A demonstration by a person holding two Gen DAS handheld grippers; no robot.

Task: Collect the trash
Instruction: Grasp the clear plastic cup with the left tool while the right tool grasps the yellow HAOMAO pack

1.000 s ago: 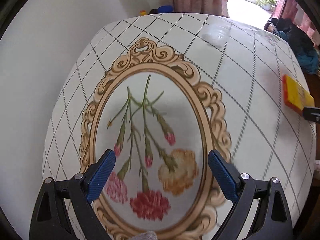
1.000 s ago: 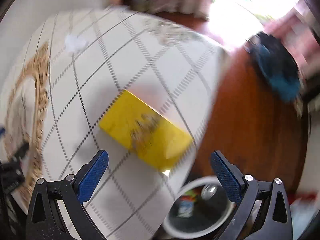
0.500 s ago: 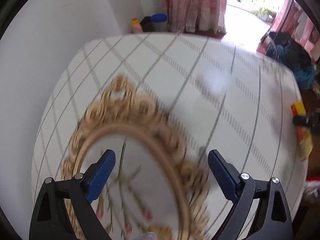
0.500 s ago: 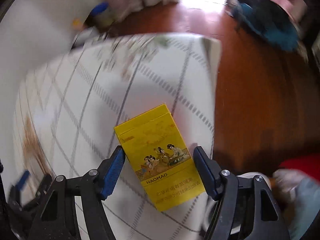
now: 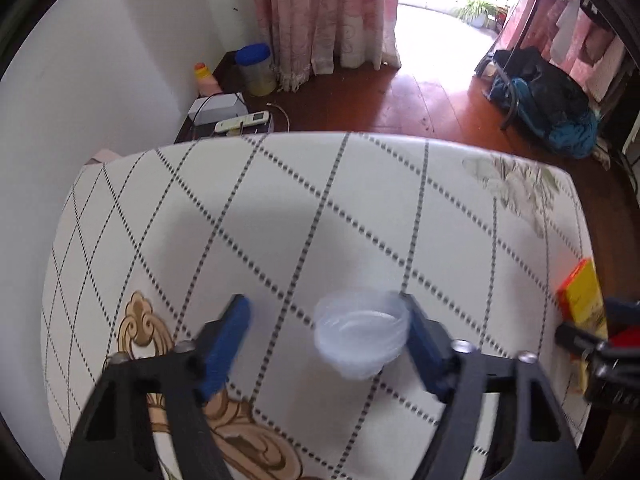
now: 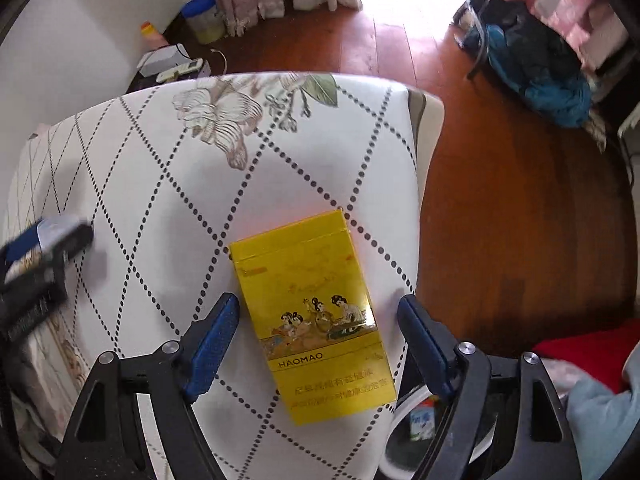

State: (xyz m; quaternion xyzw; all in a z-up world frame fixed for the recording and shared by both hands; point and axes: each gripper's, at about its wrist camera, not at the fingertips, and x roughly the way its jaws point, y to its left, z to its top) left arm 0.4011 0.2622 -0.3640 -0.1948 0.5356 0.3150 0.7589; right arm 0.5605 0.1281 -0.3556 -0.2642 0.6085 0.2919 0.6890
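Observation:
A clear plastic cup (image 5: 360, 336) stands on the checked tablecloth (image 5: 280, 220) between the fingers of my left gripper (image 5: 326, 344). Its jaws are closing: the right pad is at the cup's side, the left pad stands well apart. A yellow cigarette pack (image 6: 312, 312) lies flat at the table's corner, its near end over the edge. My right gripper (image 6: 320, 340) points down over the pack with its jaws opening, a gap on each side. The pack (image 5: 580, 304) and the right gripper (image 5: 600, 344) show at the right edge of the left wrist view.
A white-rimmed bin (image 6: 386, 452) with trash inside stands on the floor under the pack's corner. Wooden floor (image 6: 500, 200) lies past the table edge. A blue bag (image 5: 560, 112), a blue-lidded jar (image 5: 254, 68) and a remote (image 5: 242, 120) lie beyond. A red cloth (image 6: 588, 352) is near right.
The left gripper travelled from the oval flower print to the cup, and its jaws narrowed around it. The right gripper came over the yellow pack, closed in, then widened a little.

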